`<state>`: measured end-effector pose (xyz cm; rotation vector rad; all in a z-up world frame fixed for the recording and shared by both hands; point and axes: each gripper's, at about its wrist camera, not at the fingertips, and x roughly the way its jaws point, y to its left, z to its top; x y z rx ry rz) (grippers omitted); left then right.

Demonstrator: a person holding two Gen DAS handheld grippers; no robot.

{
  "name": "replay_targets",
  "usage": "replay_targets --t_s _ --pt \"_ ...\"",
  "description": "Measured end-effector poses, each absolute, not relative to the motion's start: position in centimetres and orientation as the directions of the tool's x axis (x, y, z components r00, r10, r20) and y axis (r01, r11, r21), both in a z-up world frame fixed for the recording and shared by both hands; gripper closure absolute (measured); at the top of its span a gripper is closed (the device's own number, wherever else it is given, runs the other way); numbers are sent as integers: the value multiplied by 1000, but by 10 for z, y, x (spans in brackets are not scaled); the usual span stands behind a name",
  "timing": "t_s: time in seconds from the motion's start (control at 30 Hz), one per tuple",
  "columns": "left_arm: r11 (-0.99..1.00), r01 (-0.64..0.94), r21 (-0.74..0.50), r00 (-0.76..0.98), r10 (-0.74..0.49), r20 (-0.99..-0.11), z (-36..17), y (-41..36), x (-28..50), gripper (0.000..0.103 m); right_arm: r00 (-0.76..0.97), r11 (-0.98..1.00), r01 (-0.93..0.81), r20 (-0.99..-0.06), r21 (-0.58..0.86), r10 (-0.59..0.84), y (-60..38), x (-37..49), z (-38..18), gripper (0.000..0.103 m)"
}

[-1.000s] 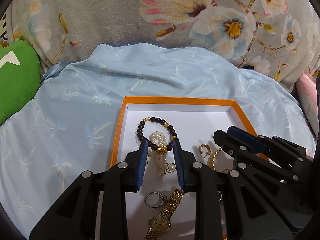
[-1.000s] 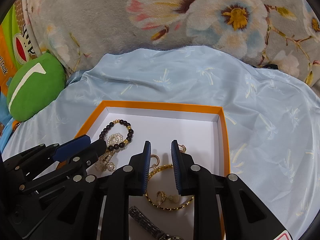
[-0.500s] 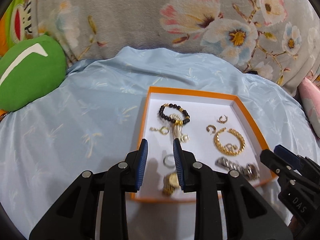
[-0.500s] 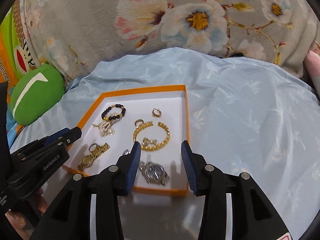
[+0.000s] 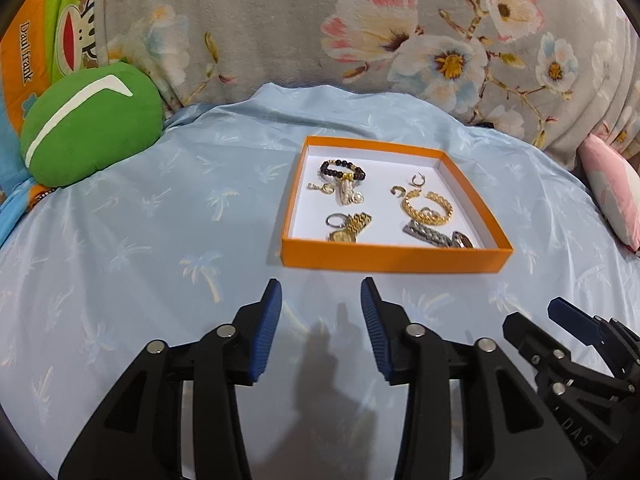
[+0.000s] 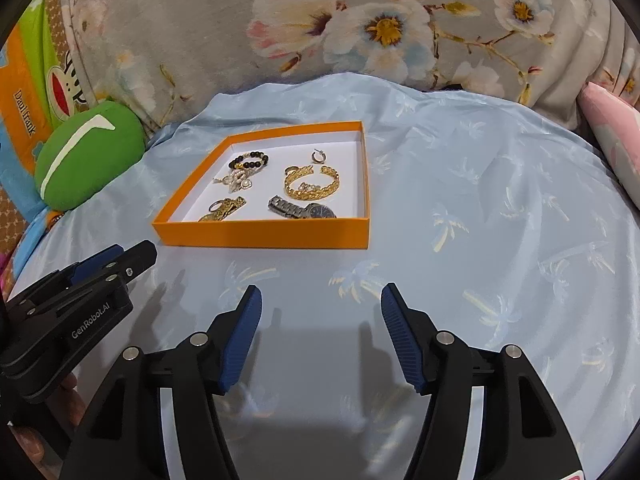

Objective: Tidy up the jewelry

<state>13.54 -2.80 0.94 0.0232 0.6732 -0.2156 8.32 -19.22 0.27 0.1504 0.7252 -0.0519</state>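
An orange tray with a white floor sits on the pale blue cloth; it also shows in the right wrist view. In it lie a black bead bracelet, a pearl piece, a gold chain bracelet, a gold watch, a silver watch and small rings. My left gripper is open and empty, in front of the tray. My right gripper is open wider and empty, also in front of the tray.
A green cushion lies at the left. A grey floral blanket rises behind the tray. A pink pillow lies at the right edge. The blue cloth spreads right of the tray.
Both grippers have pulled back from over the tray to in front of it, and both have opened wider. The jewelry stays in the tray.
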Motion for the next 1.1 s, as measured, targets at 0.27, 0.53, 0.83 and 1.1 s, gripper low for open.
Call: replay_targets --t_s 0.27,0.53,0.83,1.1 --pt "982 185 -35 749 -164 -642 5 -26 112 60 743 991 113 -669 69 -39 -176 60 2 26" --pt "987 159 -18 737 -131 -663 2 -25 105 54 724 986 157 -686 52 -79 -177 53 0 20" --pt "992 125 20 732 -78 -676 -1 -27 107 44 702 984 176 -706 38 -98 -178 56 -4 20" --pt "994 102 37 733 -50 -679 -1 -27 107 36 695 983 179 -712 39 -98 -179 57 -5 20"
